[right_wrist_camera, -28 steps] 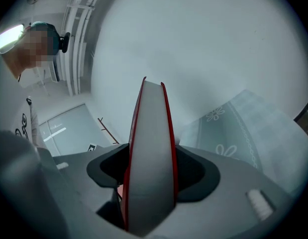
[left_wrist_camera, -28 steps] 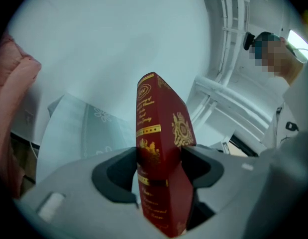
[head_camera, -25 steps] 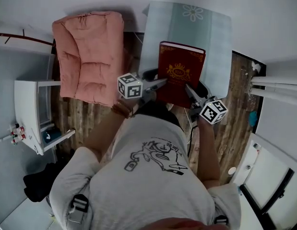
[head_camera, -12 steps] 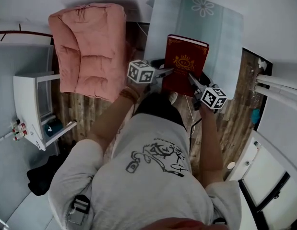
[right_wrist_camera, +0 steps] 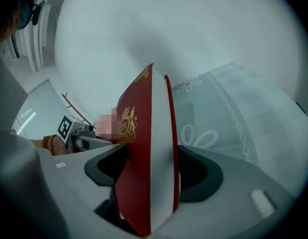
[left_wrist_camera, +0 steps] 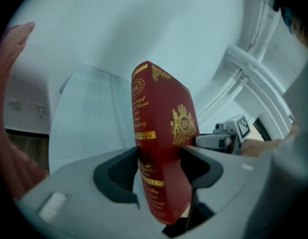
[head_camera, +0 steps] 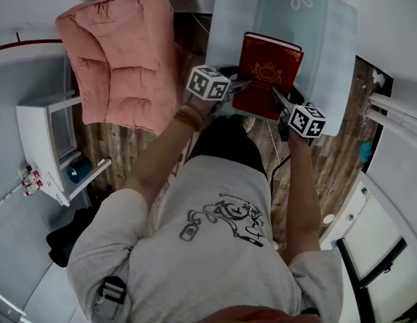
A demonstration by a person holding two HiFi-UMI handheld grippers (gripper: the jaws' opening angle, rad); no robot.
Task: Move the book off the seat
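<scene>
Now gripping red book (head_camera: 269,69) by both near corners: left gripper (head_camera: 246,84) clamped on spine side, right gripper (head_camera: 278,97) clamped on page-edge side, eased slightly wider just now with book between. Held cover-up over near part of pale-clothed table (head_camera: 323,39), apart from pink cushioned seat (head_camera: 120,52) at left.
</scene>
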